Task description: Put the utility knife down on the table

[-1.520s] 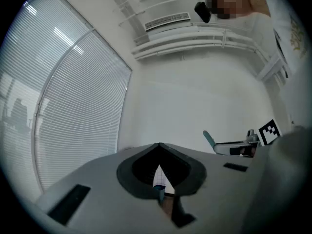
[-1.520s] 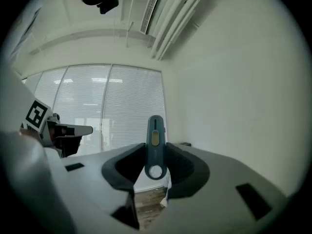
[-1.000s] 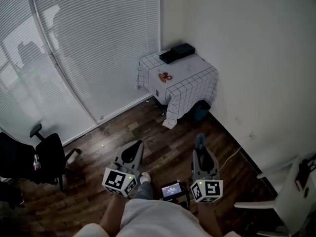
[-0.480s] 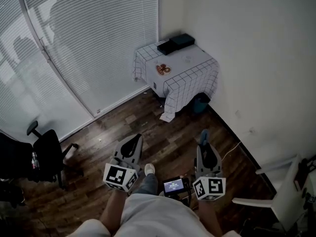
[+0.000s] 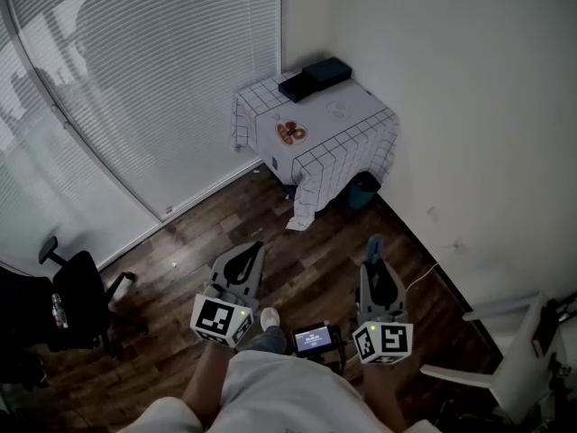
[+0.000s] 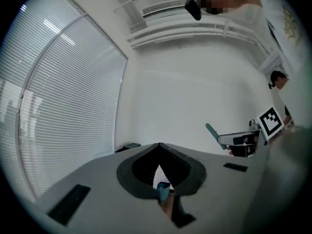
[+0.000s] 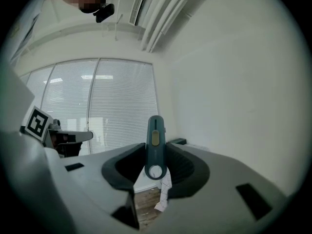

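Observation:
A teal utility knife (image 7: 155, 147) with a yellow slider stands upright between the jaws of my right gripper (image 7: 155, 155), which is shut on it. In the head view the knife (image 5: 371, 245) pokes forward out of the right gripper (image 5: 373, 267), held at waist height over the wood floor. My left gripper (image 5: 253, 249) is level with it on the left, its jaws closed together with nothing between them (image 6: 159, 145). The table (image 5: 361, 115), under a white checked cloth, stands far ahead in the room's corner, well apart from both grippers.
On the table lie two dark boxes (image 5: 314, 74) and an orange object (image 5: 289, 133). A teal bin (image 5: 364, 188) sits under it. A black office chair (image 5: 65, 298) is at the left, white furniture (image 5: 523, 354) at the right, a cable (image 5: 424, 280) along the wall.
The view has swung a little; the table has slid left and sits slightly higher in the picture, the office chair nearer the left edge. Both grippers keep their pose, the knife still held.

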Tool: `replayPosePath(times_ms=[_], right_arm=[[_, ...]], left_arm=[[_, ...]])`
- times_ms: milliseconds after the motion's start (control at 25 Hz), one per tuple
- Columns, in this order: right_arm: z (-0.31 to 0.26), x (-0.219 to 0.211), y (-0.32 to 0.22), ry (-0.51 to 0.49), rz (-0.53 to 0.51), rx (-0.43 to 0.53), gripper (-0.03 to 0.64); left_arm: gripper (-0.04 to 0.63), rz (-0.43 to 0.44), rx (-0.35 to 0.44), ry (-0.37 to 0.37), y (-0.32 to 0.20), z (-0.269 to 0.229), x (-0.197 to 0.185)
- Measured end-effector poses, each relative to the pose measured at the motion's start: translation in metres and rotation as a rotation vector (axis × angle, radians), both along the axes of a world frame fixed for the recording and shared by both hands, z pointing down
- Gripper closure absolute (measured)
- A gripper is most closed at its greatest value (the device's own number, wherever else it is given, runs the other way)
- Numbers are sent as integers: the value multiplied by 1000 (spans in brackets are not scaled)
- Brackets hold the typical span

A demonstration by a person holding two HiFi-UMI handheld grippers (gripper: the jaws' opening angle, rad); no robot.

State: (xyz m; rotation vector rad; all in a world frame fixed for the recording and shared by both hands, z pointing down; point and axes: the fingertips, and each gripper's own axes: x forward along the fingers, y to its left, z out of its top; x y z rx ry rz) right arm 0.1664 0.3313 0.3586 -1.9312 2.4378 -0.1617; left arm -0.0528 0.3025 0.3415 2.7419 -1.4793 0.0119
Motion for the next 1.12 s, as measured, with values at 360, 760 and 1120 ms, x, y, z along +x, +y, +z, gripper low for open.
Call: replayPosePath(times_ms=[360, 760, 1120], right_arm=[[7, -38, -77, 45, -6, -21, 479], [18, -68, -128, 45, 31, -51, 480], [21, -77, -173, 47, 5, -61, 480]], left_arm=[[588, 12, -17, 9, -79, 6, -35], [588, 66, 5, 50, -138, 8, -64], [588, 44, -2, 77, -171, 15, -76]])
